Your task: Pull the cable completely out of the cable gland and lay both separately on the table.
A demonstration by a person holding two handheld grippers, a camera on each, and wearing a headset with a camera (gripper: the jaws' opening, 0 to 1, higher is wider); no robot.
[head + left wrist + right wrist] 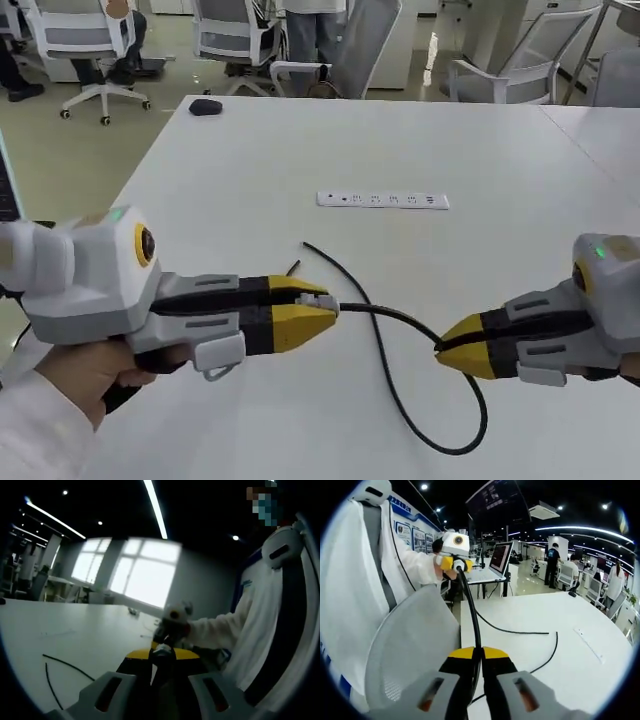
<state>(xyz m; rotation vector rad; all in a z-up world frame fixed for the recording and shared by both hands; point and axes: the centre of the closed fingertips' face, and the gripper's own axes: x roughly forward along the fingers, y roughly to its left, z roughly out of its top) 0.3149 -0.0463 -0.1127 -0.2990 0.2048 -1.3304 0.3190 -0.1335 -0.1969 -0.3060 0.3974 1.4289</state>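
1. My left gripper [328, 305] sits at 9 o'clock in the head view and points toward 3 o'clock. A hand [85, 375] holds it from below.
2. Its jaws are narrow. They close on a small dark piece at their tip, which I take for the cable gland [459, 566]. It is too small for me to be sure.
3. My right gripper [445, 352] comes in from 4 o'clock and points toward 9 o'clock, so the two tips face each other a little apart.
4. The right jaws are pressed together on the black cable [370, 308]. In the right gripper view the cable runs straight up between them, toward 12 o'clock, to the left gripper.
5. The cable is held in the air between both tips and goes into the dark piece, so it is not out of it.
6. Past my right jaws the cable drops to the white table [250, 170] and makes a loop at 5 o'clock. It then runs back toward 11 o'clock, crossing under the held part.
7. Its free end lies on the table just above the middle of the head view.
8. A white power strip [383, 200] lies flat at 12 o'clock from the cable, apart from it.
9. A small black object [205, 106] rests near the far table edge at 11 o'clock.
10. Office chairs [90, 40] stand on the floor behind the table.
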